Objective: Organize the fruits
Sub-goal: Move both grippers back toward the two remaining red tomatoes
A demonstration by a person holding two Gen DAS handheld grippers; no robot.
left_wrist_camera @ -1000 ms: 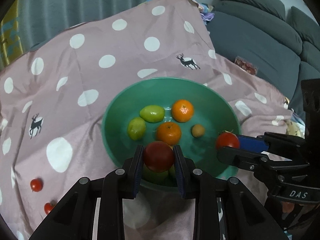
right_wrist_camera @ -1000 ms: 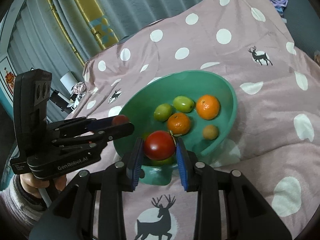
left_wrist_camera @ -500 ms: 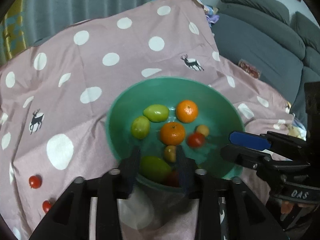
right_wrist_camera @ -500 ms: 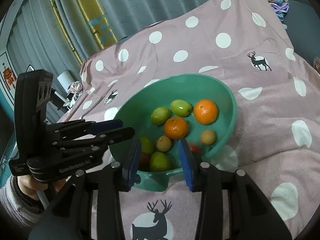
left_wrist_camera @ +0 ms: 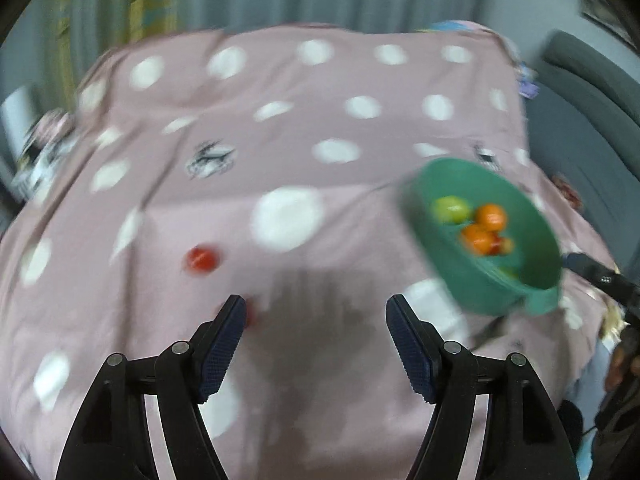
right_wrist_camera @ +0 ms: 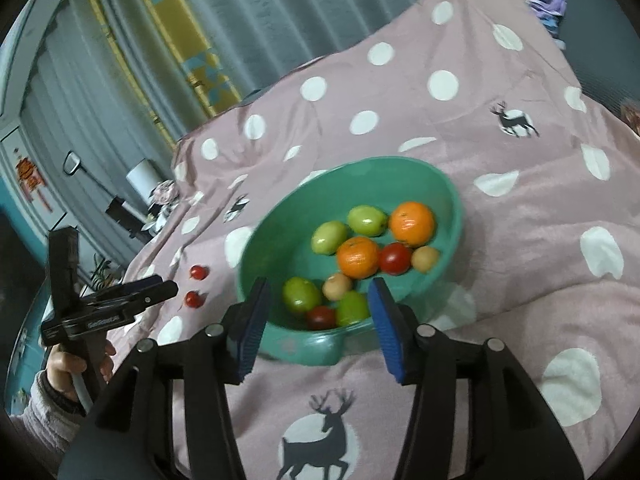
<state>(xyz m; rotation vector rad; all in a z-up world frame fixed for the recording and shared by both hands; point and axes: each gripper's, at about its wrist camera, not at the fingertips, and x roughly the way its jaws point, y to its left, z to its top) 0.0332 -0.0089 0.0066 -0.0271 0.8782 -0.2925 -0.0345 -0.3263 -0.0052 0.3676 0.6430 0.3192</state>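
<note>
Blue-padded right tongs [right_wrist_camera: 318,320], low in the frame, are opening with nothing gripped, straddling the green bowl's [right_wrist_camera: 452,200] near rim; a nudge could tip it on the soft cloth [right_wrist_camera: 520,240]. Left tongs [left_wrist_camera: 316,340] are opening, empty, above two small tomatoes [left_wrist_camera: 202,259] left of centre; the blur suggests a clumsy grab could send them rolling.
</note>
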